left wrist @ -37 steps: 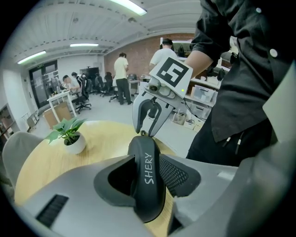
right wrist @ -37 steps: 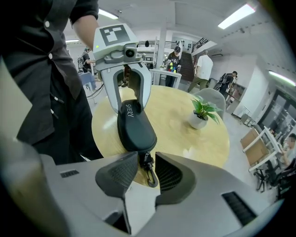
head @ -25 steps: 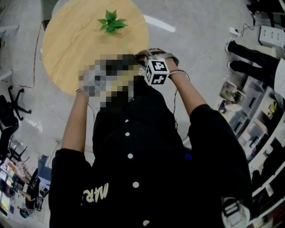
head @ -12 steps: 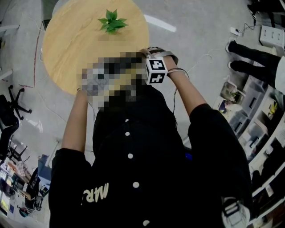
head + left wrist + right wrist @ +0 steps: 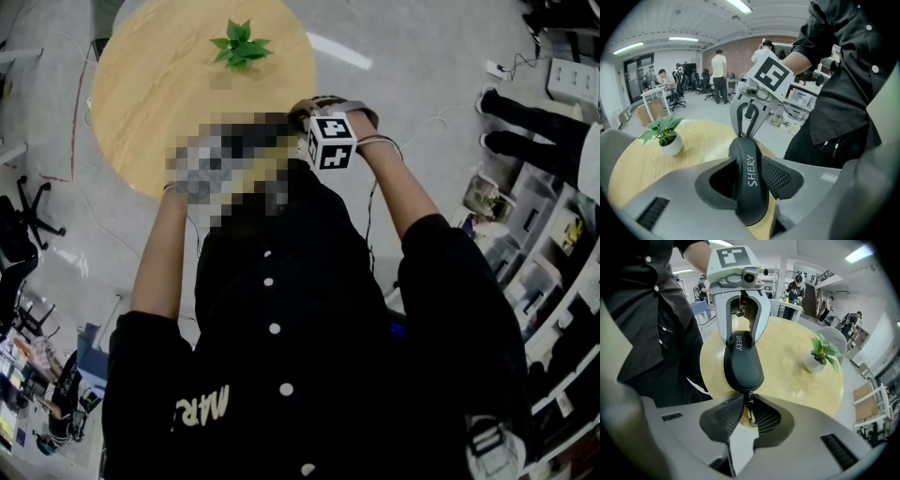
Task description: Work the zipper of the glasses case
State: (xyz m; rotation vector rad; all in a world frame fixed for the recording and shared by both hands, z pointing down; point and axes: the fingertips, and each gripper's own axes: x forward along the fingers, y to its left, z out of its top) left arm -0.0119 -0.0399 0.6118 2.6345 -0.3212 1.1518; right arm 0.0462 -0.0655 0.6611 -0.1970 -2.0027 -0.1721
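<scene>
A black glasses case (image 5: pixel 751 183) marked SHERY is held on edge above the round wooden table (image 5: pixel 150 84). My left gripper (image 5: pixel 749 180) is shut on it, one pad on each side. My right gripper (image 5: pixel 749 408) faces it from the other end. Its jaws have just been closing, and the pads now pinch the small metal zipper pull (image 5: pixel 750 412) that hangs from the near end of the case (image 5: pixel 743 364). In the head view only the right gripper's marker cube (image 5: pixel 331 141) shows; a mosaic patch covers the case and the left gripper.
A small potted plant (image 5: pixel 239 42) stands on the far side of the table (image 5: pixel 787 362). An office chair (image 5: pixel 23 220) stands on the floor at the left and shelving (image 5: pixel 525 244) at the right. Several people stand farther back in the room.
The right gripper's marker cube has shifted slightly up and tilted a little. The left arm and the plant have not moved.
</scene>
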